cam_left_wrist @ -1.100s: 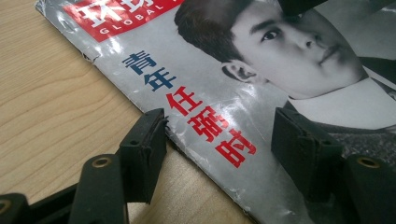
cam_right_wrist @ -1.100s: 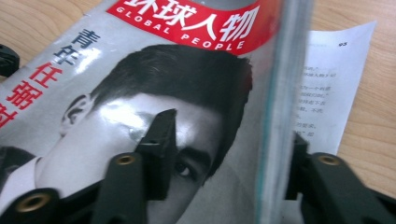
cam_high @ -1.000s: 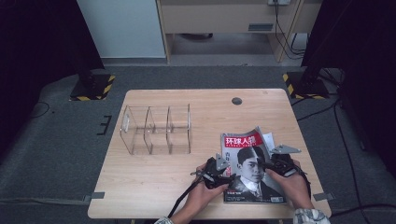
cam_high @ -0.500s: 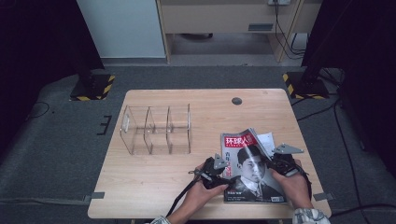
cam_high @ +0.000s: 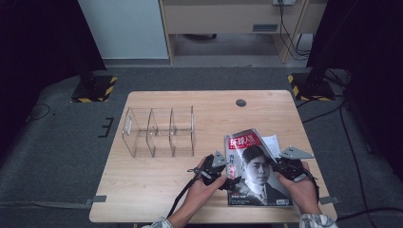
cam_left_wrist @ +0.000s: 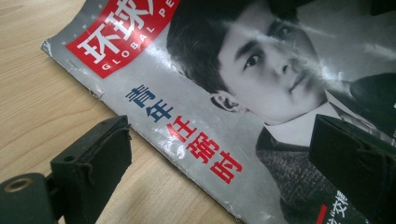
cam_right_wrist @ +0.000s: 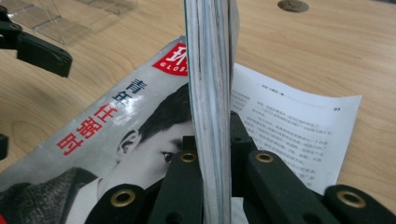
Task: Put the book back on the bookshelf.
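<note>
Left gripper (cam_high: 223, 172), jaws just opened, straddles the magazine (cam_high: 259, 183) spine ungripped; right gripper (cam_high: 280, 167) clamps its fore-edge pages, apparently ready for lifting.

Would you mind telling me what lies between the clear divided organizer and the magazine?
Just bare wooden table: in the high view, nothing sits between the organizer and the magazine.

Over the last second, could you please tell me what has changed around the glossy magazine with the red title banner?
The left gripper has just been opening and has let go of the glossy magazine; its jaws now straddle the spine edge without pressing. The right gripper has closed on the magazine's page edge and holds it raised. The clear acrylic divider rack, the loose printed sheet and the wooden table are unchanged.
</note>
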A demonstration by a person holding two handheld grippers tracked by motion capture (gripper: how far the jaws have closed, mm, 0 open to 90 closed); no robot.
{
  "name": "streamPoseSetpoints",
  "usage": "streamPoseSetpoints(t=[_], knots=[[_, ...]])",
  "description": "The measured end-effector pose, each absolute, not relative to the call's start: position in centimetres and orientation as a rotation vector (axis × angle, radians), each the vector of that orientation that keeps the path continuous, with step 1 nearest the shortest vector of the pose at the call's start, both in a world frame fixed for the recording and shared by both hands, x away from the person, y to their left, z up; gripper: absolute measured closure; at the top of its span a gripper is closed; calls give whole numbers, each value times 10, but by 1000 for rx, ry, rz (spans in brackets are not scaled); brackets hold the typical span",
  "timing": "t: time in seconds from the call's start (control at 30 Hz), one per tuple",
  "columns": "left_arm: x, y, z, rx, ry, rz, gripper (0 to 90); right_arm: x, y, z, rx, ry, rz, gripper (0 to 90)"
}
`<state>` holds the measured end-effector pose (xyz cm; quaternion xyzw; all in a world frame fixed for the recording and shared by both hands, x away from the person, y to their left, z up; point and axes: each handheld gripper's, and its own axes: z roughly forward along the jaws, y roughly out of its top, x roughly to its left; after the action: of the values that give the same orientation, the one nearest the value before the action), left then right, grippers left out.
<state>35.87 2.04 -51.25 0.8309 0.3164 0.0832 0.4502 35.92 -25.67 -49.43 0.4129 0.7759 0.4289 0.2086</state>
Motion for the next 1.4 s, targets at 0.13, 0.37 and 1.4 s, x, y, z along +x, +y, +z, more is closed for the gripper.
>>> streamPoseSetpoints(t=[0.13, 0.37, 1.4], knots=[[361, 20, -511, 2077, 799, 234, 61, 354, -255, -489, 1120, 2145, 1201, 878], [378, 22, -507, 2097, 816, 280, 64, 351, -256, -484, 1094, 2140, 1220, 878], [422, 11, -523, 2015, 874, 70, 191, 347, -262, -461, 1029, 2048, 1459, 879]])
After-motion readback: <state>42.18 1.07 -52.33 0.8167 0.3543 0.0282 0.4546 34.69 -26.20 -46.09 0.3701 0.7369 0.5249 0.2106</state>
